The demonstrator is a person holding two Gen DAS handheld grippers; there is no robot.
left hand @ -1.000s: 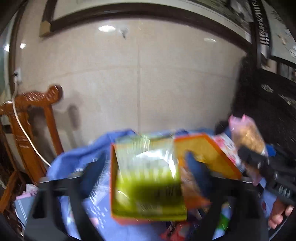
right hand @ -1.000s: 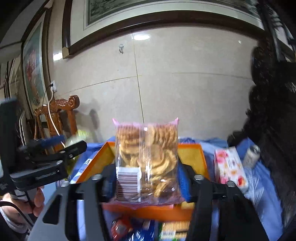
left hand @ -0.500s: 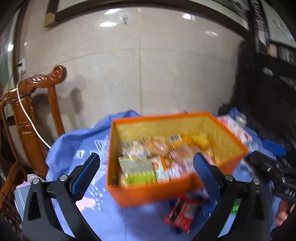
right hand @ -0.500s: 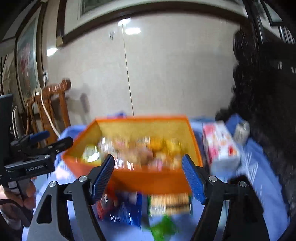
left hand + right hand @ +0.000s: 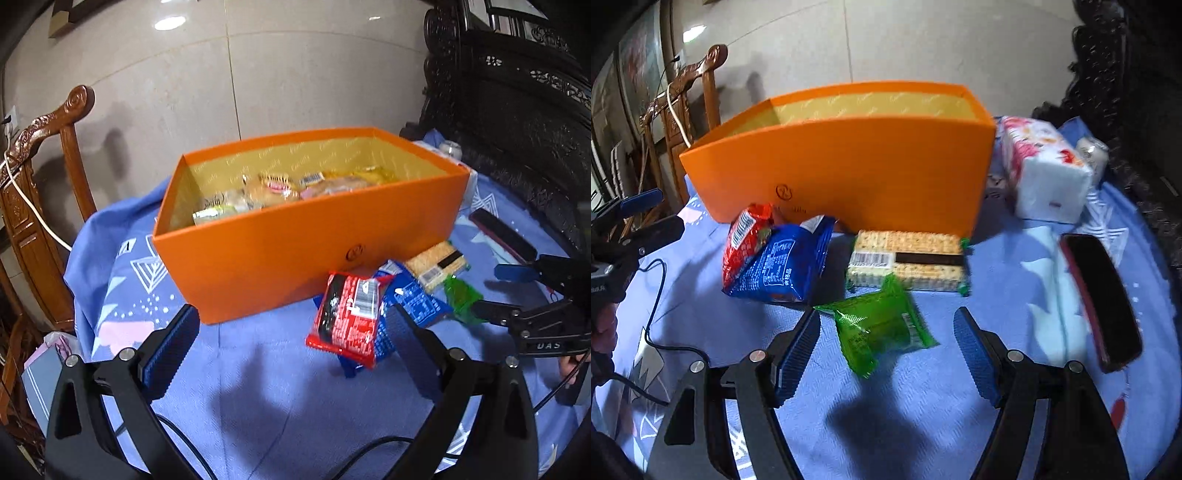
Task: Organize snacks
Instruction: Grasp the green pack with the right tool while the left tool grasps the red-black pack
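An orange box holding several snack packets stands on the blue cloth; it also shows in the right wrist view. In front of it lie a red packet, a blue packet, a cracker pack and a green packet. My left gripper is open and empty, low over the cloth, with the red packet just ahead between its fingers. My right gripper is open and empty, its fingers on either side of the green packet. The right gripper also shows at the right edge of the left wrist view.
A floral tissue pack and a small can sit right of the box. A dark red case lies on the cloth at right. A carved wooden chair stands left; dark carved furniture at right.
Both grippers let go of their packets over the box, the left a green one and the right a biscuit bag, then opened and dropped low toward the packets lying in front of the box.
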